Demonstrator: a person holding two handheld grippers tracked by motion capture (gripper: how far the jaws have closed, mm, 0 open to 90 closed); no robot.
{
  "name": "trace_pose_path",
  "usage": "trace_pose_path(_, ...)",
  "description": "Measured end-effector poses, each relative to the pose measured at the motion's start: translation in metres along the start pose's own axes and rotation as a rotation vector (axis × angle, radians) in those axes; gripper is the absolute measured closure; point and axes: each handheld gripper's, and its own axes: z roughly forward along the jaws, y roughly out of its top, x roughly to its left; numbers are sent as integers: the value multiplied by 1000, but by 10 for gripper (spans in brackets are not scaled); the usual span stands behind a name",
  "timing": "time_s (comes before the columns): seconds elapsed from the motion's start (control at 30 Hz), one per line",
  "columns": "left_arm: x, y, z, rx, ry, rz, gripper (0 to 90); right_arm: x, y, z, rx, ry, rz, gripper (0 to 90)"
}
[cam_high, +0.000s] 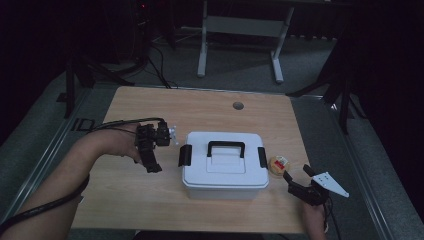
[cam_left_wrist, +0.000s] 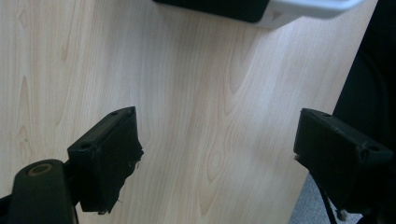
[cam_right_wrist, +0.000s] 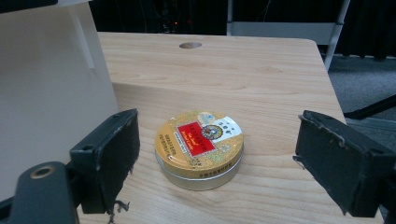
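Note:
A white plastic box (cam_high: 225, 167) with a black handle and black side latches sits shut in the middle of the table. A small round gold tin (cam_high: 279, 164) with a red label lies just right of it. My right gripper (cam_high: 298, 175) stands open near the table's front right, its jaws pointing at the tin (cam_right_wrist: 199, 148), which lies beyond and between them, untouched. My left gripper (cam_high: 152, 161) hovers left of the box, jaws wide open over bare wood with nothing between them. A corner of the box (cam_left_wrist: 299, 8) and its black latch (cam_left_wrist: 219, 8) show at the top of the left gripper view.
The wooden table (cam_high: 150, 195) has a round cable hole (cam_high: 238, 105) at its back. Its front edge runs close past my left gripper (cam_left_wrist: 317, 163). A white desk frame (cam_high: 240, 30) and dark stands rise from the floor beyond.

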Motion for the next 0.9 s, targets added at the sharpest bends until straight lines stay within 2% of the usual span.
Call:
trace_pose_path(0.4,2,31,-2,-19,-23,45,139,0,0,0,-2,6,2,134)
trace_pose_path(0.67,1,54,3,17,-19,83,138,-1,0,0,-4,8,4,134)
trace_pose_path(0.9,1,72,2,11,-26,114,139,-1,0,-1,-3,11,3,134)
